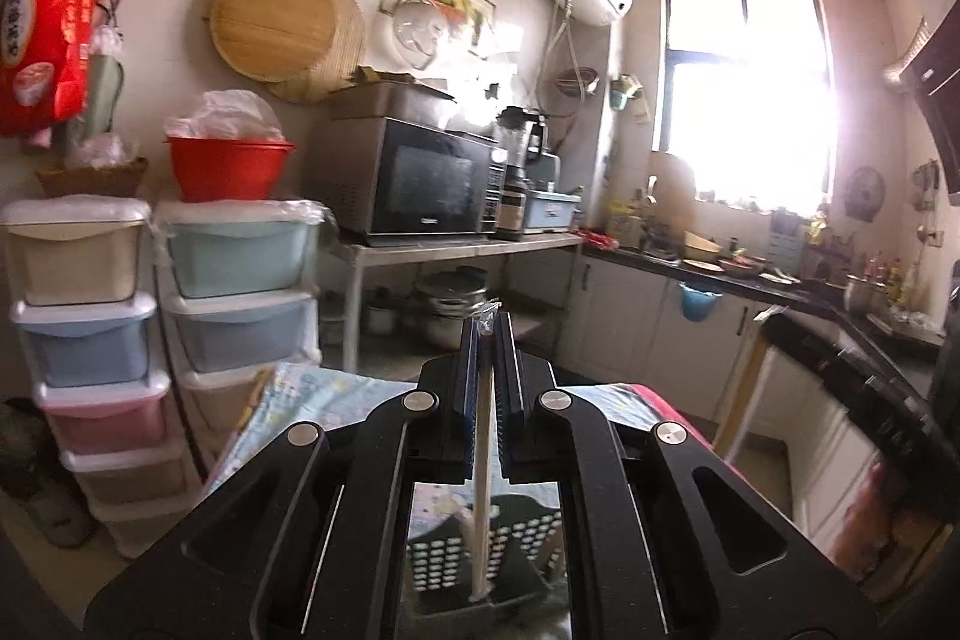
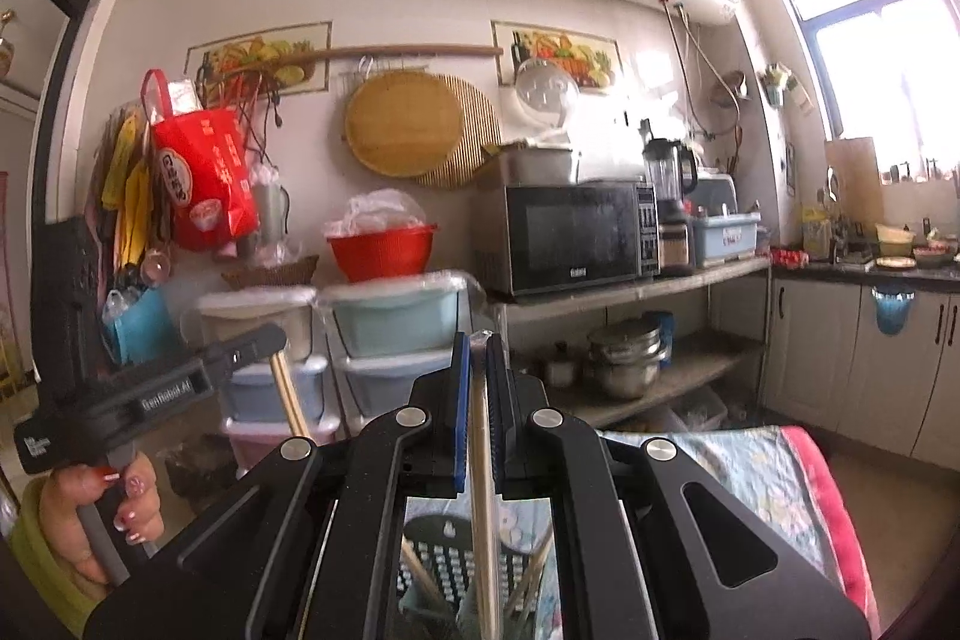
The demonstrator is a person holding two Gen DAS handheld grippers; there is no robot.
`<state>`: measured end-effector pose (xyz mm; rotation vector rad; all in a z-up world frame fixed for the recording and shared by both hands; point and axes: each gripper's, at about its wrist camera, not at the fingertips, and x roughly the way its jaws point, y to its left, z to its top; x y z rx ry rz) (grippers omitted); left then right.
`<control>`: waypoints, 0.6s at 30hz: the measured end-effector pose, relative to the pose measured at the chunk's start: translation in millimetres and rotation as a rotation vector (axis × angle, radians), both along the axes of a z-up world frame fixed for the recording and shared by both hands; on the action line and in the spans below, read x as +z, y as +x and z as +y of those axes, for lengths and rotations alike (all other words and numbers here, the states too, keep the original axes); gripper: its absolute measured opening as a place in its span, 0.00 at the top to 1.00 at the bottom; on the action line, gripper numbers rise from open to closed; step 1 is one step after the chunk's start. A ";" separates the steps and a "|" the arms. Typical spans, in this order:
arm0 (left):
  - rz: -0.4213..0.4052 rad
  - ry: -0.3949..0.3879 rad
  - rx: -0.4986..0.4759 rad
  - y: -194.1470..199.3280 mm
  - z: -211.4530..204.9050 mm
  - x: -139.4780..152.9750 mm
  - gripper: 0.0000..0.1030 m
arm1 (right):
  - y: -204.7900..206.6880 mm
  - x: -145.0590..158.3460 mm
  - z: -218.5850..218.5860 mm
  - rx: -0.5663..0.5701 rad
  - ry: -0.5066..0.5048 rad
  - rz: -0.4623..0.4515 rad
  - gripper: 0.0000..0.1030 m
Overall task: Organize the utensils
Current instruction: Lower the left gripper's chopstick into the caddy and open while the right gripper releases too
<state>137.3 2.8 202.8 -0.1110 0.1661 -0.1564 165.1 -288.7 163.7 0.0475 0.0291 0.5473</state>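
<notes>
My left gripper (image 1: 486,325) is shut on a pale chopstick (image 1: 483,484) in a clear wrapper. The stick hangs down between the jaws over a dark perforated utensil holder (image 1: 528,538). My right gripper (image 2: 478,343) is likewise shut on a pale chopstick (image 2: 482,490), which hangs above the same dark holder (image 2: 438,556); other sticks lean inside it. In the right wrist view, a hand (image 2: 108,508) holds the left gripper (image 2: 264,340) at the left, its chopstick (image 2: 289,397) slanting down. Both grippers point about level into the kitchen.
A table with a patterned cloth (image 2: 756,466) lies under the holder. Stacked pastel plastic drawers (image 1: 234,304) and a red basin (image 1: 225,172) stand at the left. A microwave (image 2: 573,235) sits on a metal shelf with pots (image 2: 627,355) below. A counter (image 1: 708,274) runs along the right.
</notes>
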 end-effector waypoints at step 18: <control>0.065 -0.039 0.074 35.3 21.7 -38.7 0.97 | 32.1 -17.2 27.7 -0.007 -0.048 -0.063 0.94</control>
